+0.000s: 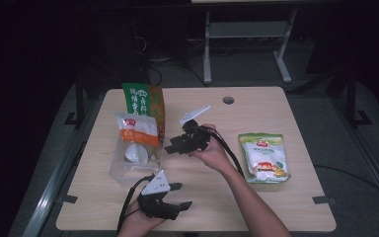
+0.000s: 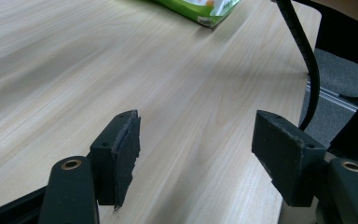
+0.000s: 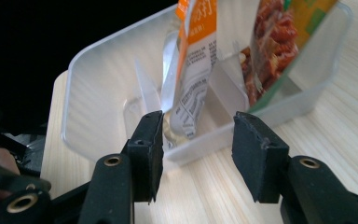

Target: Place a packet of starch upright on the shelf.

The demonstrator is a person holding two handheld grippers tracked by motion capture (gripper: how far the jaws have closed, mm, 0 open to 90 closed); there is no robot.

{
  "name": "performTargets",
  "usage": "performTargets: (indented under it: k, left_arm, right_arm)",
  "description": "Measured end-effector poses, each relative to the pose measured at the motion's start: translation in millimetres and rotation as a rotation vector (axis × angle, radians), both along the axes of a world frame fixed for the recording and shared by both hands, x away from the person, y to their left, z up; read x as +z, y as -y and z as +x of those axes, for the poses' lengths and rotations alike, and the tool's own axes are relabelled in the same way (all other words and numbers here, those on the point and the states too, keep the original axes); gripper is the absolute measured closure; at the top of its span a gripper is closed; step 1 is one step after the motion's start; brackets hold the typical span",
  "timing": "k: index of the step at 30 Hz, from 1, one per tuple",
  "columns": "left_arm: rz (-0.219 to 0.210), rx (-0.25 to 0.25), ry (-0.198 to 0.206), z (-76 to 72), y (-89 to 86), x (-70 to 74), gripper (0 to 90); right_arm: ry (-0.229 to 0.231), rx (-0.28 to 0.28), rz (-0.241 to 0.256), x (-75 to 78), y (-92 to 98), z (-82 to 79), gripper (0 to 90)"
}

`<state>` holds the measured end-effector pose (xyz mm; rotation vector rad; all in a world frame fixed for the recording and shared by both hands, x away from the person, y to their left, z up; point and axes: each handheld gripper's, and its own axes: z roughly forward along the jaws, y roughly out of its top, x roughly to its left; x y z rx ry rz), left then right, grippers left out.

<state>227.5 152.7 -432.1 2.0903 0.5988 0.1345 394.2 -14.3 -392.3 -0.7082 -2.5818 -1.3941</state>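
Observation:
A clear plastic bin (image 1: pixel 121 170) with dividers stands on the left of the wooden table (image 1: pixel 256 106). An orange-and-white pouch (image 1: pixel 138 131) and a taller green-and-orange bag (image 1: pixel 145 101) stand upright in it. My right gripper (image 1: pixel 172 144) is at mid-table, open, pointing left at the bin's side. In the right gripper view its jaws (image 3: pixel 198 126) stand apart just short of the bin wall (image 3: pixel 98 51), in line with the orange pouch (image 3: pixel 196 60). My left gripper (image 1: pixel 181 195) hovers open near the front edge, with bare wood between its jaws (image 2: pixel 196 126).
A green-and-white pouch (image 1: pixel 264 158) lies flat on the right of the table; its corner (image 2: pixel 200 9) shows in the left gripper view. The green bag (image 3: pixel 279 42) leans in the bin's far compartment. A black cable (image 2: pixel 303 46) hangs by the table's edge.

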Motion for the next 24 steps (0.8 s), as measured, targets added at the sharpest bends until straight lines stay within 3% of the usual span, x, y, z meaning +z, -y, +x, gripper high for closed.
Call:
performTargets:
  k: [12,24]
  left_arm:
    - [0.000,-0.002,-0.014,0.5,2.1,-1.2,31.5]
    - [0.008,-0.007,-0.019,1.1,3.4,-1.8,31.6]
  right_arm:
    - [-0.009,-0.052,-0.002,1.9,35.1,-3.7,49.5]
    - [-0.005,-0.108,-0.034,2.3,71.4,-11.7,47.3]
